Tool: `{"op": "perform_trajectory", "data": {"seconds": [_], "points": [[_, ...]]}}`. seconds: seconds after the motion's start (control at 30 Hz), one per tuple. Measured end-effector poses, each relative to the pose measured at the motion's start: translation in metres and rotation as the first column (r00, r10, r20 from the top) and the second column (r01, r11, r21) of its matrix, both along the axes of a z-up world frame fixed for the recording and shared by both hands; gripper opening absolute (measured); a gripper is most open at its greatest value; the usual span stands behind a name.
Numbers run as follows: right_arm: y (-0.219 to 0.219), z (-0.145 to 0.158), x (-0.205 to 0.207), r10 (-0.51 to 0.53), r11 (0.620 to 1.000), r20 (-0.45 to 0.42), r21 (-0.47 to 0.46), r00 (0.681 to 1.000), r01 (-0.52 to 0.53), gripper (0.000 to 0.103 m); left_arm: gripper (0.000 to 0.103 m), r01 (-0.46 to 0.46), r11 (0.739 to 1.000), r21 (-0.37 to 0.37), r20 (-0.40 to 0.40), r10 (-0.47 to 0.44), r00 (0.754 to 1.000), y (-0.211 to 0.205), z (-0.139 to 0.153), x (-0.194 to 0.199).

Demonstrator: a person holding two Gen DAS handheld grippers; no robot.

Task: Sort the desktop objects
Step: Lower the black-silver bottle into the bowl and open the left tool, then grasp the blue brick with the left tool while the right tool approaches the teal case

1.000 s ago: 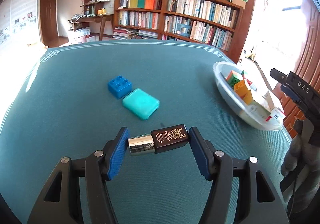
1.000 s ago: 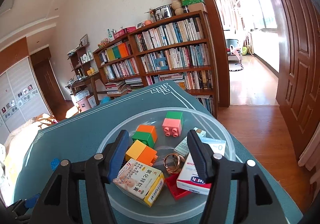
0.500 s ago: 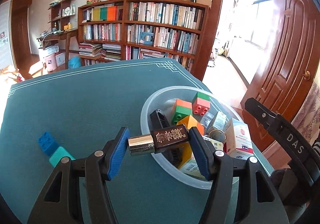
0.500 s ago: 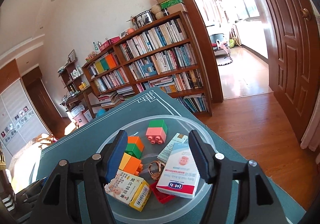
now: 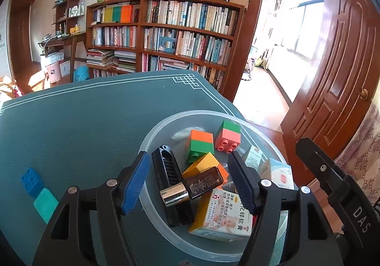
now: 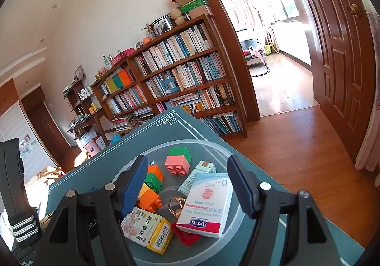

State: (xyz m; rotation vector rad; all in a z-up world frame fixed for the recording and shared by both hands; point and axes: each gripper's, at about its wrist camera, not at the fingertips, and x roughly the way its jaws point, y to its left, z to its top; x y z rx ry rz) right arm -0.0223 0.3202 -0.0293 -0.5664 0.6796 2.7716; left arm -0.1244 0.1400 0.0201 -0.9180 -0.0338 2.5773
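Note:
My left gripper (image 5: 188, 158) hangs over the clear plastic bowl (image 5: 163, 123), its jaws opening. A brown bottle with a silver cap (image 5: 197, 186) lies tilted between them, touching neither blue pad, on top of the things in the bowl. Those include toy bricks (image 5: 199, 144), medicine boxes (image 5: 225, 216) and a black ribbed object (image 5: 169, 182). My right gripper (image 6: 187, 159) hovers over the near side of the same bowl (image 6: 213, 144). Its jaws are opening too and grip nothing; a white box (image 6: 206, 204) lies below them. The right gripper's black arm shows at the right edge of the left wrist view.
A blue brick (image 5: 30, 181) and a teal case (image 5: 45, 204) lie on the green table mat (image 5: 95, 123), left of the bowl. The bowl sits near the table's right corner. Beyond are a bookshelf (image 5: 166, 35), a wooden door (image 5: 342, 71) and the floor.
My left gripper carried the bottle from the table's middle to above the bowl, then its jaws widened and the bottle tipped free. The right gripper rolled slightly and its jaws spread.

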Motion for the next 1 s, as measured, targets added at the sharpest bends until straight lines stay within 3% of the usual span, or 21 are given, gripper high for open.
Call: {"op": "perform_trajectory", "data": {"seconds": [0.23,0.43,0.73,1.0], "points": [[0.001,-0.006,-0.003,0.004,1.000,0.014,-0.009,1.000,-0.004,0.074,0.072,-0.066,0.997,-0.031,-0.021,0.065,0.998,-0.017,0.001,0.001],[-0.006,-0.008,-0.004,0.026,0.999,0.012,0.018,1.000,-0.027,0.074,0.072,-0.114,0.989,-0.093,-0.046,0.110,0.993,-0.032,-0.001,0.005],[-0.022,-0.011,-0.004,0.064,0.996,0.013,0.068,0.998,-0.065,0.075,0.072,-0.171,0.978,-0.118,-0.057,0.165,0.985,-0.061,-0.003,0.008],[-0.040,-0.013,0.000,0.085,0.988,0.010,0.130,0.996,-0.086,0.075,0.072,-0.267,0.960,-0.081,-0.025,0.266,0.964,-0.117,-0.003,0.000]]}}
